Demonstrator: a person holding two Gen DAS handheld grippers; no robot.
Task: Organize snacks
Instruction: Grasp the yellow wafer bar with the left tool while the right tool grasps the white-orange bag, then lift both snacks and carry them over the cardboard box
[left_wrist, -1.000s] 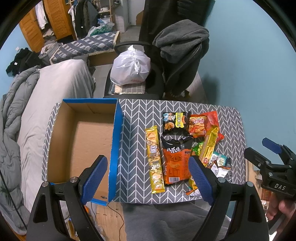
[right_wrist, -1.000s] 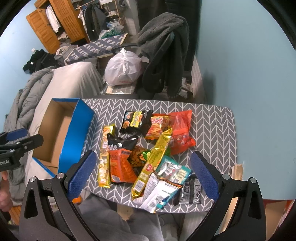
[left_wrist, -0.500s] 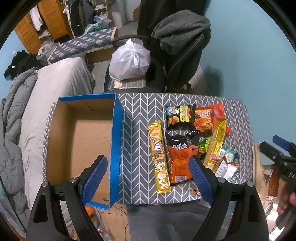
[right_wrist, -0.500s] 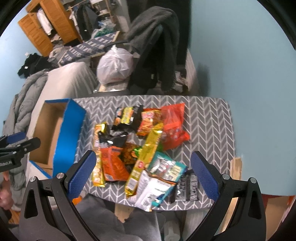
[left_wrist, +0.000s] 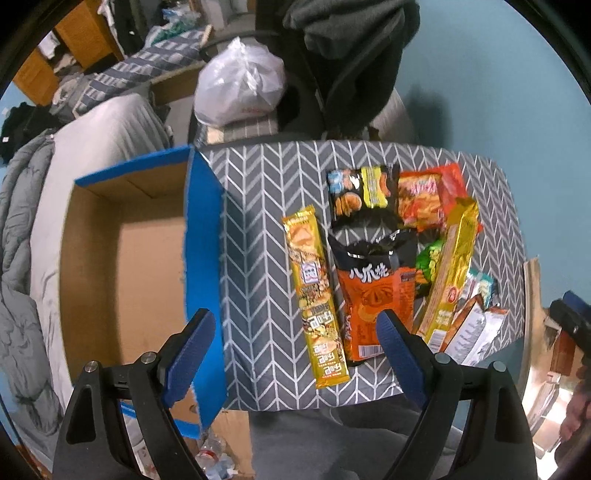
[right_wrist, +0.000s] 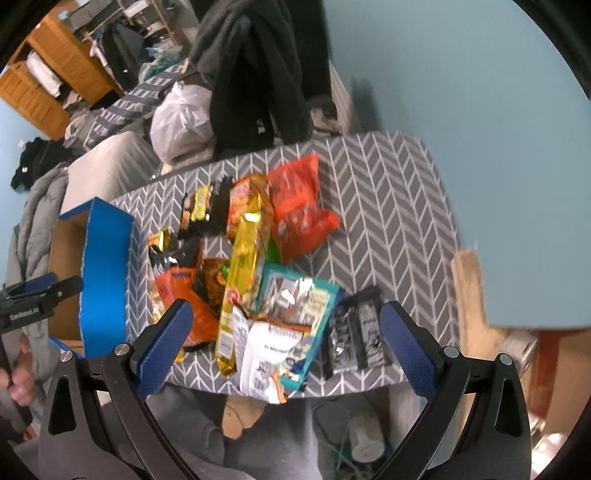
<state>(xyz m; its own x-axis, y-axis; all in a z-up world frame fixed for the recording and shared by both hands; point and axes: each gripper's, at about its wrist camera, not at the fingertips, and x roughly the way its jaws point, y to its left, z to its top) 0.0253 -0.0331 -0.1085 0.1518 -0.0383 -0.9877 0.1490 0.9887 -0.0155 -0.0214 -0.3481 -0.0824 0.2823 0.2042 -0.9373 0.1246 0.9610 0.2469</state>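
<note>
The snacks are all heaped on the right half of the grey chevron-patterned table (left_wrist: 258, 236): a long yellow-gold wafer pack (left_wrist: 316, 295) lies nearest the box, an orange-and-black crinkly chip bag (left_wrist: 373, 295) is just beside it, and a second long gold pack (left_wrist: 452, 273) is laid over the others further right. On the near right edge, a white-and-teal foil pouch (right_wrist: 273, 354) is seen hanging partly over the table lip, with a small black-and-silver wrapper (right_wrist: 356, 332) next to it. The open cardboard box with blue outer walls (left_wrist: 201, 258) is sat at the left end, nothing in it as far as can be seen.

Both grippers are held above the near edge, nothing gripped. The left gripper (left_wrist: 291, 358) is spread wide over the gap between box and wafer pack; the right gripper (right_wrist: 282, 347) is spread wide over the near-right pile.

What probably goes wrong: the packs are overlapped, so two could get pinched at once, or the overhanging pouch could be nudged off the edge. Slick foil is likely to slip from the pads too.
</note>
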